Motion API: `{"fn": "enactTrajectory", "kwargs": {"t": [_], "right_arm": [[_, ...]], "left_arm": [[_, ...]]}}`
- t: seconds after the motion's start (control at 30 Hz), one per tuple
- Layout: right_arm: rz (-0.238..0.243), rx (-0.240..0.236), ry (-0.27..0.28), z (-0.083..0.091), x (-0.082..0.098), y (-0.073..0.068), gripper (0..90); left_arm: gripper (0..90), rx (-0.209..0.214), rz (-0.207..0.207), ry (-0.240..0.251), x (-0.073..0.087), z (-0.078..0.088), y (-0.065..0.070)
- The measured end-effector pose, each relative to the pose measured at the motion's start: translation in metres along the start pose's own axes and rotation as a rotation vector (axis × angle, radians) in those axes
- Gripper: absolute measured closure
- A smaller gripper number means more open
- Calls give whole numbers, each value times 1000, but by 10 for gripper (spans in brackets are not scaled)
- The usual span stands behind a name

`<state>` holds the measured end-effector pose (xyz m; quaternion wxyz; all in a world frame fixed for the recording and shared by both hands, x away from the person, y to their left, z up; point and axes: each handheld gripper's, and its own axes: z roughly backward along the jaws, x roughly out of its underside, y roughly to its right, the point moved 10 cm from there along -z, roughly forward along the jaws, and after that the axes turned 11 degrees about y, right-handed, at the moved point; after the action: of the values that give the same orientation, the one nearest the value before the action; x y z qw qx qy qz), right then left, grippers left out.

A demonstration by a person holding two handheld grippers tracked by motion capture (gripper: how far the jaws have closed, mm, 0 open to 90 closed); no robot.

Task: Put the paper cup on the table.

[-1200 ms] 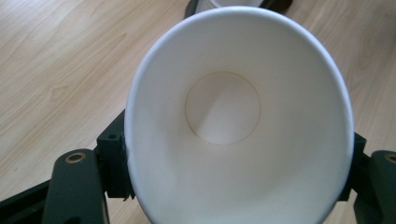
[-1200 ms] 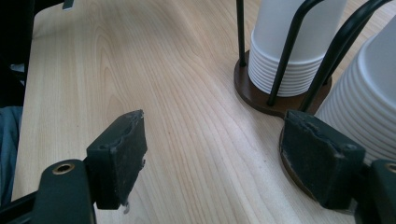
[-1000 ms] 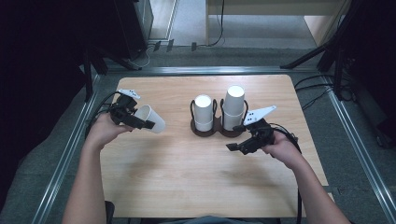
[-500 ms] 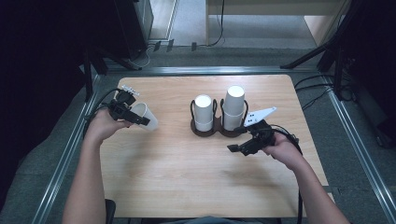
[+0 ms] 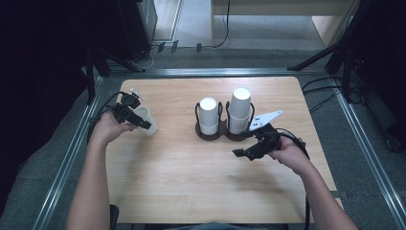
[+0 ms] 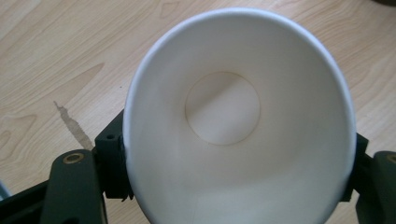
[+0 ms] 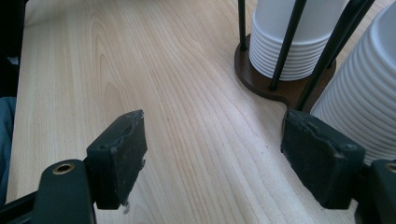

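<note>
A white paper cup [image 5: 144, 115] is tilted low over the table's left side, with my left gripper [image 5: 140, 121] shut on its sides. In the left gripper view the cup [image 6: 224, 107] turns its empty mouth to the camera, and the left gripper [image 6: 233, 177] presses it from both sides. Two stacks of upturned white cups [image 5: 208, 114] [image 5: 239, 109] stand in a dark wire holder [image 5: 215, 135] at mid-table. My right gripper [image 5: 242, 150] stands open just in front of the holder, to its right. In the right gripper view the right gripper [image 7: 219, 158] has nothing between its pads [image 7: 119, 156].
The wooden table [image 5: 182, 182] has bare room in front and between the hands. The holder's dark base [image 7: 261, 81] and thin black rods [image 7: 285, 42] stand close ahead of the right gripper, with one cup stack [image 7: 369, 102] right beside its jaw. Cables trail at both table sides.
The left hand has moved a little left and lower with the cup still in its grip. The right hand has kept still.
</note>
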<state>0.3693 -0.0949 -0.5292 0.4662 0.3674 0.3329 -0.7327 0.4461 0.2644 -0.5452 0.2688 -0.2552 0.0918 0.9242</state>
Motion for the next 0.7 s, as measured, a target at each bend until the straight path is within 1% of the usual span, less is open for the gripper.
{"fn": "enactTrajectory", "kwargs": {"t": [0.07,0.13,0.17,0.27,0.37,0.53,0.63,0.67,0.7], "right_arm": [[0,1,0,0,0,0,229],[2,0,0,0,0,0,229],[2,1,0,0,0,0,229],[0,3,1,0,0,0,229],[1,3,1,0,0,0,229],[6,-5,-2,0,0,-2,229],[6,-4,-3,0,1,-1,229],[6,-4,-2,0,1,-1,229],[5,-4,-2,0,1,-1,229]], "left_arm": [[238,-26,0,-12,1,-3,-3],[234,-37,-3,-27,2,-5,-4],[232,-39,-6,-31,3,-7,-4],[227,-47,7,-35,3,-10,-4],[221,-56,9,-44,4,-13,-5],[211,-44,20,-36,4,-17,-4],[199,-26,44,-29,4,-19,-3],[196,-34,35,-26,4,-20,-3],[196,-34,35,-29,4,-20,-3]]}}
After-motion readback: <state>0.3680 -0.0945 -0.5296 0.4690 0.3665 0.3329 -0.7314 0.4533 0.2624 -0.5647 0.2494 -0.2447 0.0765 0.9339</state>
